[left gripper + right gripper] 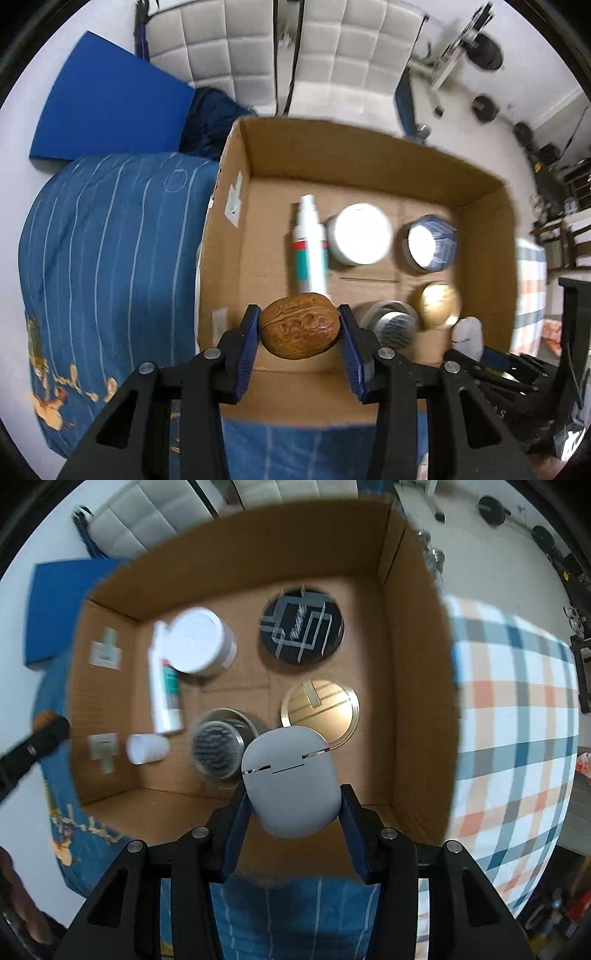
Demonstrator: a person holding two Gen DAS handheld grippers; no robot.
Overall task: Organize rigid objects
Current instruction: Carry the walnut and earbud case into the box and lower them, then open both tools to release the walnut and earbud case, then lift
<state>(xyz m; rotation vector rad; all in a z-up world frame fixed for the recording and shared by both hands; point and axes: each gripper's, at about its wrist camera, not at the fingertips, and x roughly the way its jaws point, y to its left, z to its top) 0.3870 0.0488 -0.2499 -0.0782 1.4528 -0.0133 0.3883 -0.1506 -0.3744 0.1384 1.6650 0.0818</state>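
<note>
The walnut (pixel 299 325) sits pinched between the blue pads of the left gripper (pixel 300 332), held by its two ends and hanging over the near-left part of the cardboard box (pixel 369 162). The grey earbud case (pixel 291 781) is clamped the same way in the right gripper (pixel 293 805), above the near middle of the box. Both sets of jaws are narrow and closed on their loads.

My worry with the walnut is its round, hard shell: the pads touch only a small patch on each side, so a jolt could roll it out. The case looks smooth and tapered, and it could squirt out of the grip if squeezed unevenly.

Below them the floor of the box is already crowded. A white spray bottle (pixel 309 247) lies on its side beside a white-lidded jar (pixel 359 234), with a blue tin (pixel 430 242), a gold tin (pixel 439 304) and a small metal tin (pixel 218 747) close by, plus a black disc (pixel 302 627) at the far right and a little white cylinder (pixel 146 748) at the near left. A drop from height could knock the lying bottle or bounce a piece onto the blue bedspread (pixel 110 240). The two grippers are also near each other and might collide.
</note>
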